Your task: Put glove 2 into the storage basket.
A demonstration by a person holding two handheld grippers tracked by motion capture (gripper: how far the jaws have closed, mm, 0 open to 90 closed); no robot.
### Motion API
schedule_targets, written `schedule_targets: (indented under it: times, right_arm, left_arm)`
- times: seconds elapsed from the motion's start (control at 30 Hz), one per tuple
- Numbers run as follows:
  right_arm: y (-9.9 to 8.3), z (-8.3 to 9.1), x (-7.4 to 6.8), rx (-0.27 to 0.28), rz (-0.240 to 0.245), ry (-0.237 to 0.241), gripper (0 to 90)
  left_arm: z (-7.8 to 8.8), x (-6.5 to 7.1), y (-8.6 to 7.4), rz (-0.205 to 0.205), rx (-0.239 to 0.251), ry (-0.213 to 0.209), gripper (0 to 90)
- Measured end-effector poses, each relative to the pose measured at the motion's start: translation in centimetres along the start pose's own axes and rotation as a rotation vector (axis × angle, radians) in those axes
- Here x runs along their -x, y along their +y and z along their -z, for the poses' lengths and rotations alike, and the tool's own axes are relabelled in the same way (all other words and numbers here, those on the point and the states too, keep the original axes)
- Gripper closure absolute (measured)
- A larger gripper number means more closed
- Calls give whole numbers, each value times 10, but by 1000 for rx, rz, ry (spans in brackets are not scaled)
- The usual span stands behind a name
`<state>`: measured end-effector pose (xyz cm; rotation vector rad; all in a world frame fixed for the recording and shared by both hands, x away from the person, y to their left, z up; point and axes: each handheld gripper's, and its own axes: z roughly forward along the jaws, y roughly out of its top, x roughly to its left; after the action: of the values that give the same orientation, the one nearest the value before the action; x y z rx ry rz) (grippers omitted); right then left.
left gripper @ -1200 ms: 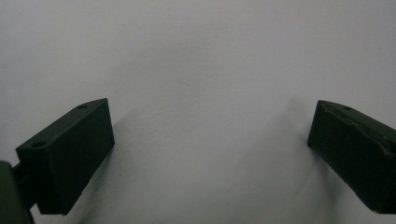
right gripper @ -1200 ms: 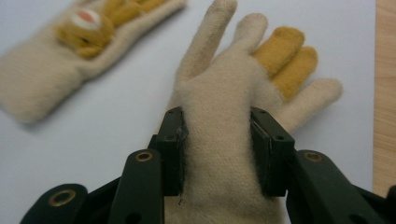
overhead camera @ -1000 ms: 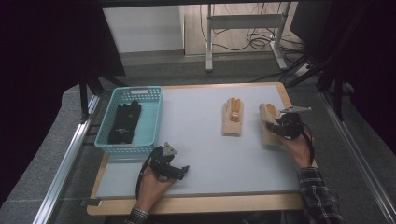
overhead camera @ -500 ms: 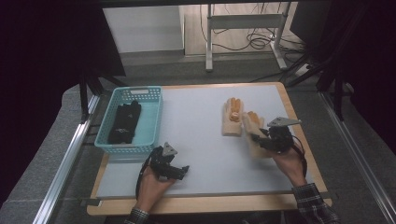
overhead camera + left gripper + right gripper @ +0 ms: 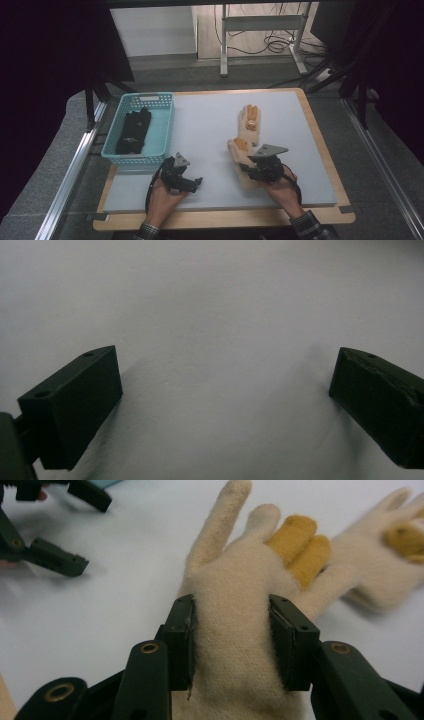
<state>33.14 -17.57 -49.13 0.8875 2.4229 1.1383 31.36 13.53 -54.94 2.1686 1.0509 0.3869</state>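
Gripping a cream knitted glove with two yellow fingers (image 5: 235, 610) across its palm, the right tongs (image 5: 231, 640) hold it on the pale grey desk (image 5: 205, 130), near its matching cream glove (image 5: 249, 122). The left tongs (image 5: 225, 390) rest wide apart over bare desk. A turquoise plastic basket (image 5: 162, 135) holding black gloves (image 5: 132, 131) sits at the desk's left; a dim grey floor with cables (image 5: 265, 45) lies beyond.

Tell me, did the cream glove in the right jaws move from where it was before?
Yes. The held cream glove, pinched by the right gripper, slid left from the table's right edge, past the other cream glove, toward the blue basket.
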Motion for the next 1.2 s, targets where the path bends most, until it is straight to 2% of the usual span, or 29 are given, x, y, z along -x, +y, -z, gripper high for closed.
schedule_targets:
  times: [0.03, 0.13, 0.2, 0.23, 0.27, 0.33, 0.43, 0.47, 0.5, 0.57, 0.6, 0.63, 0.7, 0.73, 0.77, 0.83, 0.93, 1.07, 1.2]
  right_arm:
    - [-3, -9, -7, -12, 9, 8, 562]
    - [-8, -16, -13, -24, 14, 19, 547]
    - [-12, -21, -17, -42, 17, 60, 457]
    - [-12, -21, -17, -42, 17, 60, 457]
    - [-11, -20, -17, -54, 17, 78, 378]
    - [-10, -13, -13, -27, 17, 64, 339]
    - [-8, -3, -5, 3, -1, 50, 333]
    - [-10, 5, 7, 7, -21, 39, 354]
    - [-12, 7, 12, -4, -28, 32, 389]
    - [-20, 11, 21, -10, -43, 29, 514]
    - [-20, 11, 21, -10, -43, 29, 514]
    - [-27, 12, 25, -16, -54, 39, 628]
    - [-35, 11, 27, -37, -43, 31, 685]
    - [-35, 11, 27, -37, -43, 31, 685]
    - [-41, 7, 26, -67, -33, 32, 714]
    - [-45, 3, 23, -81, -24, 38, 732]
    - [-46, 1, 18, -79, -13, 57, 736]
    - [-44, -5, 2, -77, 7, 103, 705]
    - [-41, -8, -7, -81, 33, 121, 689]
  left_arm:
    - [0, 0, 0, 1, 0, 0, 9]
    - [0, 0, 0, 1, 1, 0, 10]
    - [0, 0, 0, 0, 0, 0, 10]
    - [0, 0, 0, 0, 1, 0, 10]
    - [0, 0, 0, 1, 0, 0, 10]
    - [0, 0, 0, 0, 0, 0, 10]
    - [0, 0, 0, 1, 0, 0, 10]
    - [0, 0, 0, 1, 0, 0, 10]
    - [0, 0, 0, 1, 0, 0, 10]
    - [0, 0, 0, 1, 0, -1, 10]
    - [0, 0, 0, 1, 0, -1, 10]
    - [0, 0, 0, 2, 0, -1, 9]
    - [0, 0, 0, 2, 0, -1, 10]
    - [0, 0, 0, 2, 0, -1, 10]
    - [0, 0, 0, 2, 0, -1, 9]
    - [0, 0, 0, 2, 0, -1, 10]
    - [0, 0, 0, 2, 0, -1, 10]
    - [0, 0, 0, 2, 0, -1, 10]
    - [0, 0, 0, 2, 0, -1, 10]
